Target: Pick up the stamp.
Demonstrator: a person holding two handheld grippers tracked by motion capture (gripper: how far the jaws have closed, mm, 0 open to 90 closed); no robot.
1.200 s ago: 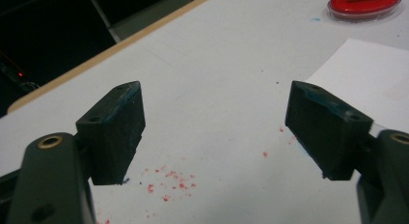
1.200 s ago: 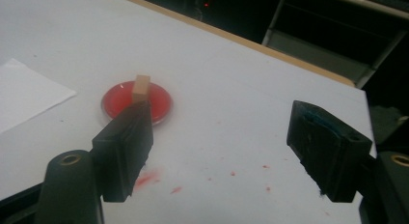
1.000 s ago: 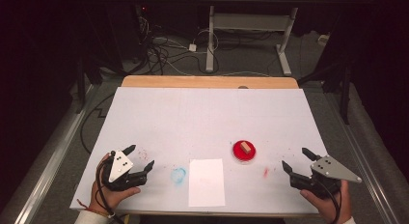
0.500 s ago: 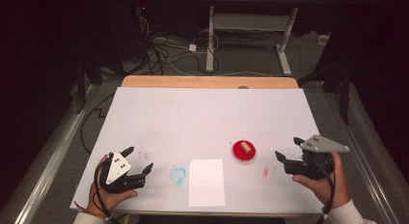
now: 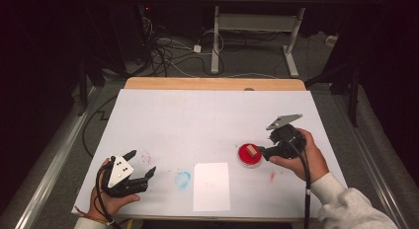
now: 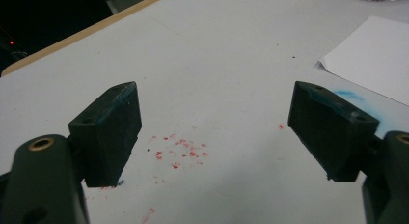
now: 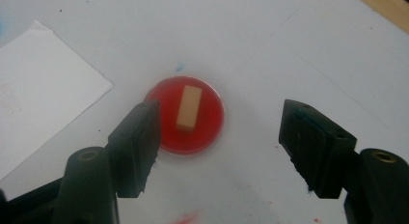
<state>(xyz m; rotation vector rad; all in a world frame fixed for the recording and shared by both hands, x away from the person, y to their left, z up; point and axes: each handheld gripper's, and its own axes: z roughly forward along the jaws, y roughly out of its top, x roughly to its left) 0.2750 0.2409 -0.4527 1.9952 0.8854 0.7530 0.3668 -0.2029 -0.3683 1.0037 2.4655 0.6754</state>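
The little wooden block [image 7: 189,106] lies in the red dish [image 7: 212,108] on the white tabletop [image 5: 207,120], near the sheet of paper [image 5: 211,185]. The right claw [image 7: 219,137] hangs over the dish. Its jaws have just been closing, but they are wide apart and hold nothing. The left claw [image 6: 214,127] rests wide too, holding nothing. If the right claw bumps the dish's rim, I think the dish could slide or tip, and red could spill.

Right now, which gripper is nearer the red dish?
Right. The right gripper hovers at the red dish, jaws open; the left gripper sits far across the white paper.
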